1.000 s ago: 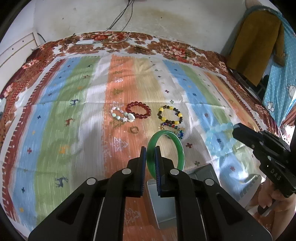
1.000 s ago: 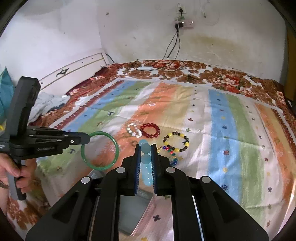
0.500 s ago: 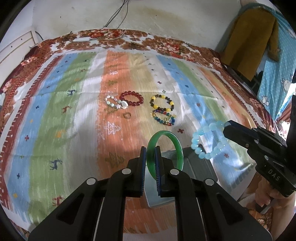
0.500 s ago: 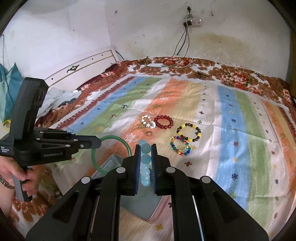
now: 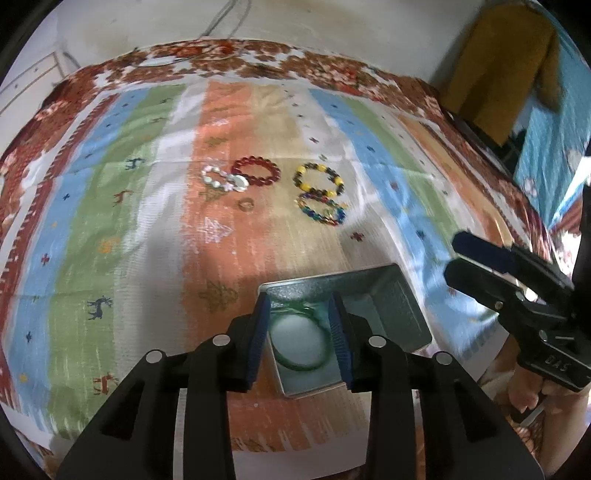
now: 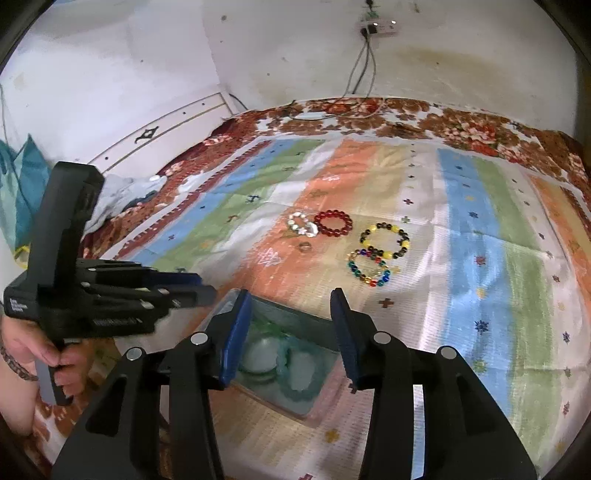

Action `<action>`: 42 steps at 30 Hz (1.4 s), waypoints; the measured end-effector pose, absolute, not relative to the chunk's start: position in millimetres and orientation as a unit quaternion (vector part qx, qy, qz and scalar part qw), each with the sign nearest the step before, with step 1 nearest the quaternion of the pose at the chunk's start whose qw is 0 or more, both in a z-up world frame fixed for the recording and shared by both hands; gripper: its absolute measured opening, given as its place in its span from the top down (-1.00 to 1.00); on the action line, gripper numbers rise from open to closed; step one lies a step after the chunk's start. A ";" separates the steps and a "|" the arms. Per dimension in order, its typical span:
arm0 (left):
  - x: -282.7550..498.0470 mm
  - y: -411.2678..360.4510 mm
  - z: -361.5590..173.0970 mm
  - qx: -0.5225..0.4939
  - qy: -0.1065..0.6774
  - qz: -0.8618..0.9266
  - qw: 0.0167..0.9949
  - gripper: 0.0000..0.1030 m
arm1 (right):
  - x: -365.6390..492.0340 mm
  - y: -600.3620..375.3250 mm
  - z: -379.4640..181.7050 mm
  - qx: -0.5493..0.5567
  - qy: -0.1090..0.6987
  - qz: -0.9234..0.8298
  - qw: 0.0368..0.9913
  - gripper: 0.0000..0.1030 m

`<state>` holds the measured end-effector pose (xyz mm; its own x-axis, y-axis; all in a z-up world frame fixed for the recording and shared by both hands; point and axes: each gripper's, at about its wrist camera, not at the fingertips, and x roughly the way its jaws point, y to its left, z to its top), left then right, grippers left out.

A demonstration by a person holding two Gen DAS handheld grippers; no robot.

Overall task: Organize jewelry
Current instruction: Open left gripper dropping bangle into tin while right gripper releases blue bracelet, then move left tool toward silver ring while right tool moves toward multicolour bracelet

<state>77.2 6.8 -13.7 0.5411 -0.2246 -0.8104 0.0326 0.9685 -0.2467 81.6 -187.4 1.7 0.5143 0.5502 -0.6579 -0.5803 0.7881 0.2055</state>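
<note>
Left wrist view, left to right: striped bedspread [image 5: 110,221] fills the frame. White bead bracelet [image 5: 224,180], red bead bracelet [image 5: 256,171] and small ring [image 5: 246,204] sit upper centre; yellow-black bracelet [image 5: 318,178] and multicolour bracelet [image 5: 322,209] just right of them. Left gripper [image 5: 298,325] at bottom centre, jaws parted, having just been opening. Green bangle [image 5: 301,341] lies flat in the metal tin [image 5: 399,295] below, between the pads but not pressed by them. Right gripper [image 5: 458,258] enters from the right edge, side-on, jaws apart with nothing between them; a hand [image 5: 532,395] holds its grip at lower right. Only this view shows the yellow cloth [image 5: 502,66] hanging at upper right.

Right wrist view, left to right: left gripper [image 6: 207,291] comes in from the left edge, held by a hand [image 6: 33,350] at lower left, tips over the tin's [image 6: 317,406] left end. Only this view shows the headboard [image 6: 155,129] at upper left, the wall socket [image 6: 376,27] with cables at top, and the pale blue bead bracelet [image 6: 299,369] lying in the tin, right of the bangle [image 6: 266,332]. Right gripper [image 6: 290,332] at bottom centre, jaws wide and just been opening, nothing pinched; the blue bracelet lies loose below them. Contents blurred. Both grippers point down into the tin. The same five loose pieces sit right of centre on the bedspread.
</note>
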 end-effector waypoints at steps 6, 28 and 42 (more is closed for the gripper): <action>79.2 25.0 -11.6 -0.112 0.468 -0.043 0.875 0.19 | 96.8 -198.1 -4.6 -0.001 0.390 0.300 0.871 0.09; 117.3 43.5 -21.5 -0.116 0.485 -0.008 0.867 -0.22 | 155.1 -209.1 -21.0 0.045 0.442 0.267 0.855 -0.09; 148.5 42.5 -23.6 -0.076 0.467 0.023 0.881 -0.69 | 193.3 -195.3 -31.3 -0.006 0.452 0.238 0.860 -0.13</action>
<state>148.5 42.5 -23.6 0.5624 -0.0307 -0.8263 -0.1104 0.9876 -0.1118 193.3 -195.3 -31.3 0.4785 0.4034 -0.7799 -0.4147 0.8867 0.2042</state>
